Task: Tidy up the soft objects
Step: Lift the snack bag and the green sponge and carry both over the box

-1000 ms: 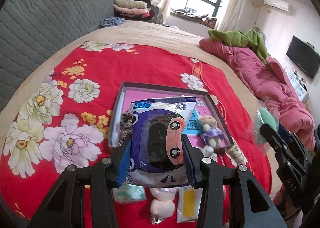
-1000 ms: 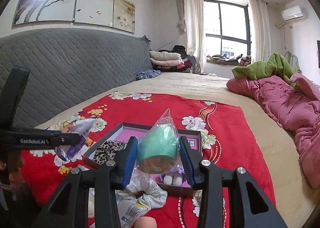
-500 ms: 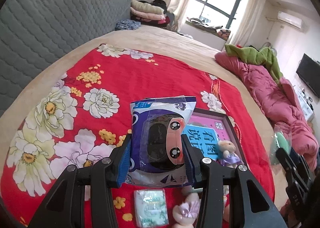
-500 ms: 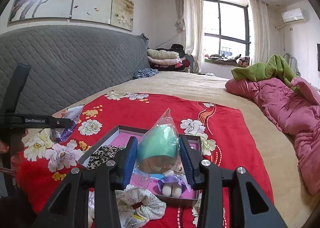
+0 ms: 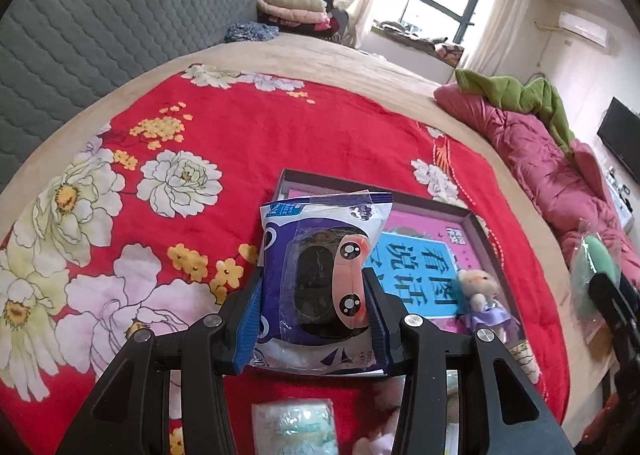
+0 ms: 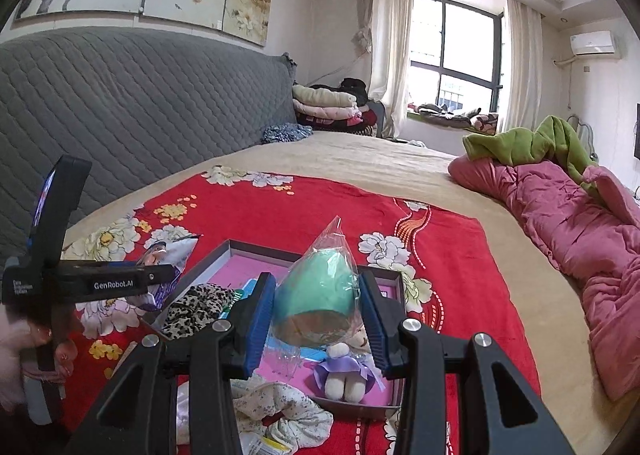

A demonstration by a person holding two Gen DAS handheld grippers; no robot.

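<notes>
My left gripper [image 5: 314, 303] is shut on a purple-and-white plastic packet [image 5: 320, 279] with a pink cartoon face, held above the near left edge of a dark open box [image 5: 480, 227] with a pink and blue printed floor. My right gripper [image 6: 318, 315] is shut on a teal sponge in a clear bag [image 6: 316, 307], held over the same box [image 6: 394, 279]. A small plush doll in a purple dress [image 5: 480, 295] lies in the box; it also shows in the right wrist view [image 6: 346, 367]. A leopard-print scrunchie [image 6: 196, 309] lies in the box's left part.
The box sits on a red floral blanket [image 5: 220, 135] on a bed. A floral fabric scrunchie [image 6: 280, 411], a small green-white packet [image 5: 296, 427] and pink fluffy items [image 5: 380, 443] lie in front of the box. A pink quilt [image 6: 580, 239] lies at right; a grey headboard [image 6: 140, 103] at left.
My left gripper with the packet has swung right again, so the box sits behind the packet. My right gripper with the sponge has held nearly steady over the box.
</notes>
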